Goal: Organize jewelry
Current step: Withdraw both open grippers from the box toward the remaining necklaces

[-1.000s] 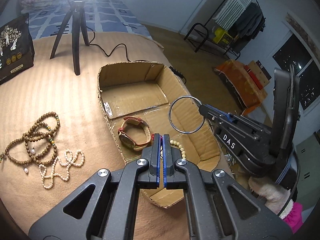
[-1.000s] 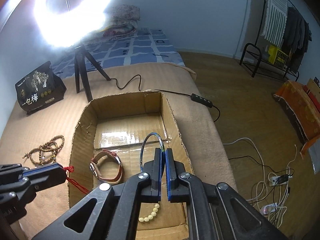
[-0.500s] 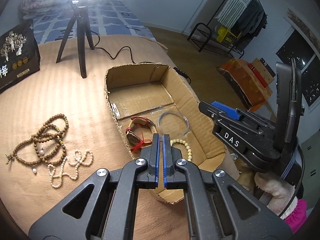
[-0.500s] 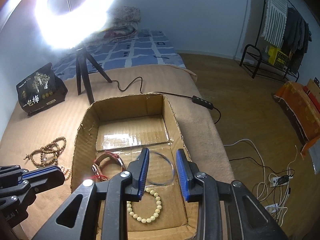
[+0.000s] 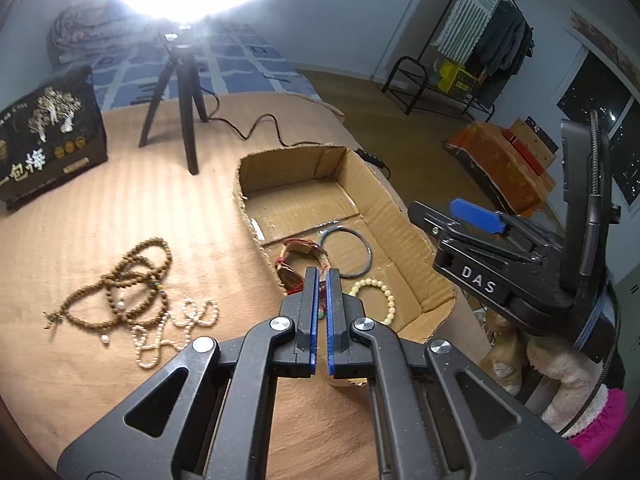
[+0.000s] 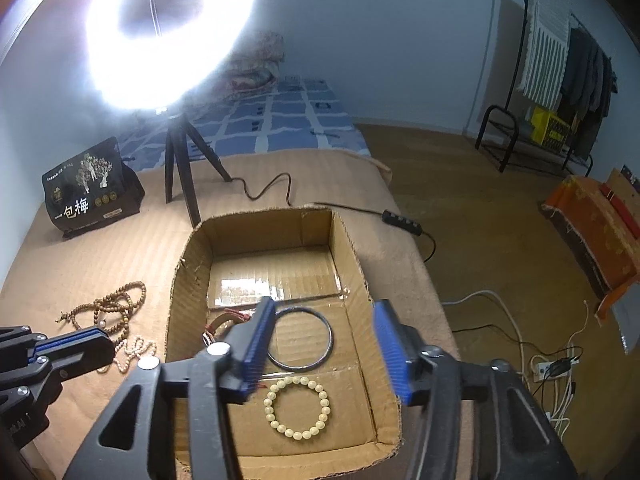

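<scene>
An open cardboard box sits on the tan bed cover. Inside lie a silver bangle, a cream bead bracelet and a brown-strap watch with red cord. The bangle and bead bracelet also show in the left wrist view. My right gripper is open and empty above the box. My left gripper is shut and empty at the box's left side. Brown wooden bead strands and a white pearl necklace lie on the cover left of the box.
A ring light on a black tripod stands behind the box, its cable trailing right. A black printed bag stands at the back left. The bed's right edge drops to a wooden floor with cables.
My right gripper opened and let go of the silver bangle, which now lies flat in the box. Both grippers pulled back and up a little.
</scene>
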`<control>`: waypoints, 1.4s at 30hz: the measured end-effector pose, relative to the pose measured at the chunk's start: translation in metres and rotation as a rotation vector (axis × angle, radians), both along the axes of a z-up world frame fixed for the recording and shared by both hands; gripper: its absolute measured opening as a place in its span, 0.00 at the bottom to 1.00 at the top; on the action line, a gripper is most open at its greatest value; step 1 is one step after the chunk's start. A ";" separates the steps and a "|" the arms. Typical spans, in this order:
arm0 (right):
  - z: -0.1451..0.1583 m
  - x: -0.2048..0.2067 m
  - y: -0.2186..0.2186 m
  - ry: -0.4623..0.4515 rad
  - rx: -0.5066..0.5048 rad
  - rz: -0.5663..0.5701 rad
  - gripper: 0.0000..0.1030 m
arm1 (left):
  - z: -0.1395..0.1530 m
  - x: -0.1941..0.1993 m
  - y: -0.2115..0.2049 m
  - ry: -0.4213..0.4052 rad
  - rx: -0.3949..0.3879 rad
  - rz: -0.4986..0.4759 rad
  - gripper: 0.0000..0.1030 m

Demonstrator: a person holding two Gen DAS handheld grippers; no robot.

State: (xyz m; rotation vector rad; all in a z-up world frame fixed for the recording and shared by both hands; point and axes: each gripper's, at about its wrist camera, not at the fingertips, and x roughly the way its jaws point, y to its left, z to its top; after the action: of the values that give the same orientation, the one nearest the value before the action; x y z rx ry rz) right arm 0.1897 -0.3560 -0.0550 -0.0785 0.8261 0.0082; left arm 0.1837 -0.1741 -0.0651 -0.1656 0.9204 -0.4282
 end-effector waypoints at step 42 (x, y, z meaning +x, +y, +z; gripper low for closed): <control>0.010 -0.025 0.124 -0.020 0.137 0.179 1.00 | -0.021 -0.012 0.234 0.024 0.040 0.340 0.57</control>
State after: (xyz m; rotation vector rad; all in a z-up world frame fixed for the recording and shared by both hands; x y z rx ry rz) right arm 0.1644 -0.2319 -0.0446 -0.0226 0.7948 0.2317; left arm 0.1714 0.0597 -0.0865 -0.2863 0.9033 -0.0934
